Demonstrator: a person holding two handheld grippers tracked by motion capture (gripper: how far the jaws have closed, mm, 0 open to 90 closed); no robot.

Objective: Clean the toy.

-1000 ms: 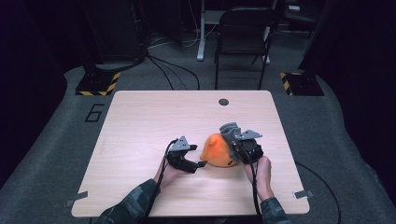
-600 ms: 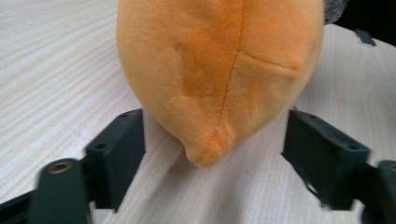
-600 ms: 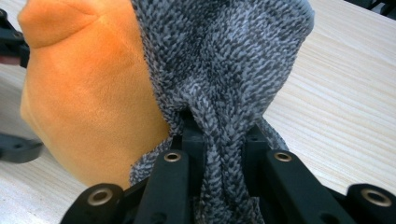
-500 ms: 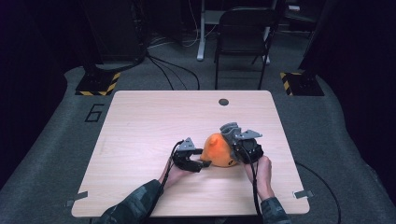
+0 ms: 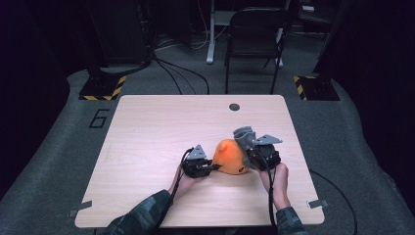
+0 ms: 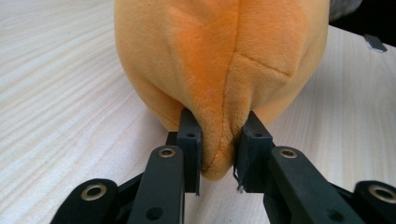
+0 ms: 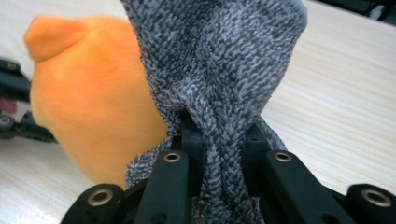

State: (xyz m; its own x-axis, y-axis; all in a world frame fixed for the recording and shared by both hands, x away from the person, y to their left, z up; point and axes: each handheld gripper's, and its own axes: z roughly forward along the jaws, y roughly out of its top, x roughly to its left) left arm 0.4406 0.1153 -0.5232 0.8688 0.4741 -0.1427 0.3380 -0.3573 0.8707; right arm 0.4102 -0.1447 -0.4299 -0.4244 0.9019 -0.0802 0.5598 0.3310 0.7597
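L gripper (image 5: 211,167) just closed; R gripper (image 5: 246,147) clamped (2 low).

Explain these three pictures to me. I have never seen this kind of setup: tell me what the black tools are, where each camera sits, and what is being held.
A person sits at a wooden table and holds a hand-operated two-jaw gripper in each hand. The high view looks down from above. The other two pictures come from cameras riding on the grippers, looking along their black jaws. The left gripper has just been closing and now pinches a fold of an orange plush toy that rests on the table. The right gripper is clamped on a grey knitted cloth beside the plush. A small dark round mark lies near the table's far edge.
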